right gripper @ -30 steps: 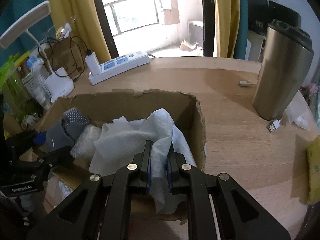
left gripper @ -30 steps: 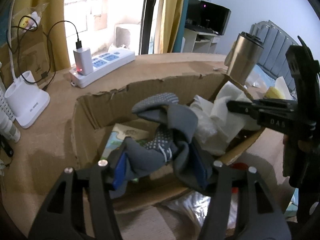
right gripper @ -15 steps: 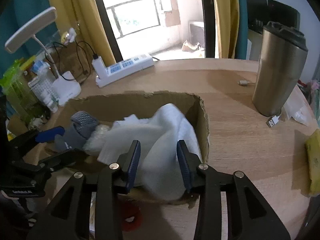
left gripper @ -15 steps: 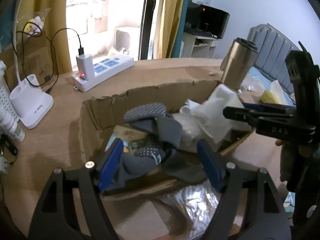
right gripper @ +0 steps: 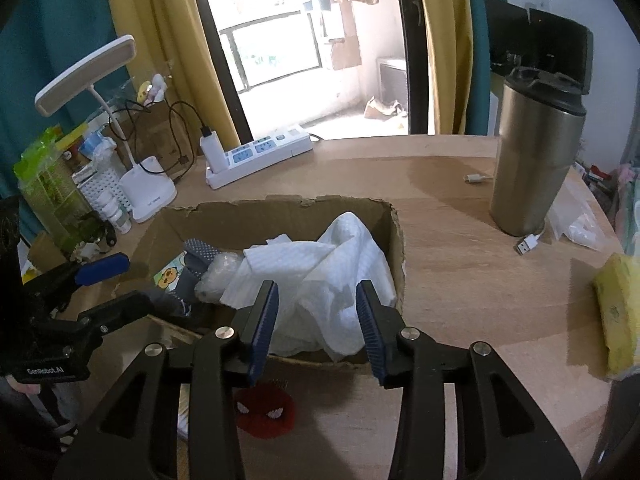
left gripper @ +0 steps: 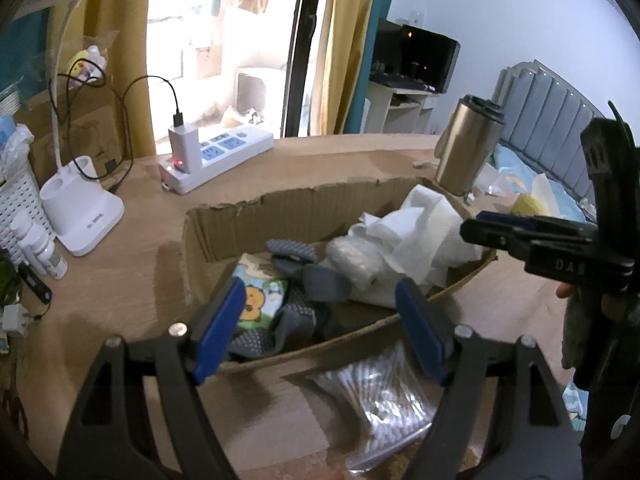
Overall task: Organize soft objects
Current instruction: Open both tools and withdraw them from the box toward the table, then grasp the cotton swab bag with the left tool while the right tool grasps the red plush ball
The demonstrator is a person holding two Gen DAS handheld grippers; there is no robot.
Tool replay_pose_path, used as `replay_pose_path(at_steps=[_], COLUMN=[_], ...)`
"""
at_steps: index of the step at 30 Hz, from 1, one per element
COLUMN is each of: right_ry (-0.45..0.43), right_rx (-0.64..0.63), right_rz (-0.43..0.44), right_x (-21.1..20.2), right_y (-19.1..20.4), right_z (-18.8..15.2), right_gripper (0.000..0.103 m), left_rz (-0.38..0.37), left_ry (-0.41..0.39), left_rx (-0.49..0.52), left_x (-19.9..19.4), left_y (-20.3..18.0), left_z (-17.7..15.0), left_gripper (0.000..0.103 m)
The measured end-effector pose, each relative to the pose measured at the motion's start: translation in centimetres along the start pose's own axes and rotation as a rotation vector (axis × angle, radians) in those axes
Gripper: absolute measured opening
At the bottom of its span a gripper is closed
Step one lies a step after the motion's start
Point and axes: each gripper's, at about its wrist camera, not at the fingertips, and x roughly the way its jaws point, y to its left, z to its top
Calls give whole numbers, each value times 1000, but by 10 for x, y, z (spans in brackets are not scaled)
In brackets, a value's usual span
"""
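An open cardboard box (left gripper: 304, 200) (right gripper: 280, 208) sits on the wooden desk. Grey dotted socks (left gripper: 296, 312) (right gripper: 200, 250) lie in its left part beside a cartoon-print packet (left gripper: 260, 300). A white cloth (left gripper: 416, 228) (right gripper: 320, 276) and a bubble-wrap roll (left gripper: 352, 256) fill its right part. My left gripper (left gripper: 320, 328) is open and empty, above the near box wall. My right gripper (right gripper: 316, 328) is open and empty, just above the cloth at the box's near edge.
A steel tumbler (right gripper: 536, 152), a USB plug (right gripper: 528, 244) and a yellow sponge (right gripper: 616, 312) are on the right. A power strip (right gripper: 256, 156) and a white lamp base (right gripper: 150, 192) stand behind. A red plush (right gripper: 264, 408) and a bag of cotton swabs (left gripper: 376, 392) lie in front.
My left gripper opened, let go of the grey socks into the box and pulled back. My right gripper opened, released the white cloth and drew back too.
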Motion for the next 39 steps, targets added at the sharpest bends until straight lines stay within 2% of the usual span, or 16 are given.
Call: replay_pose_path(at_steps=[16, 21, 39], right_ry=[-34, -38, -13], right_rx=[5, 14, 12], right_rz=[-19, -29, -18], right_x=[-33, -41, -42], right_y=[5, 6, 21], right_z=[-19, -25, -51], right_gripper=[43, 51, 52], left_rz=[3, 5, -4], left_ry=[-34, -27, 5], left_rx=[-9, -13, -23], left_x=[-32, -36, -44], left_y=[-8, -9, -9], left_z=[-11, -18, -48], left_gripper=[79, 79, 79])
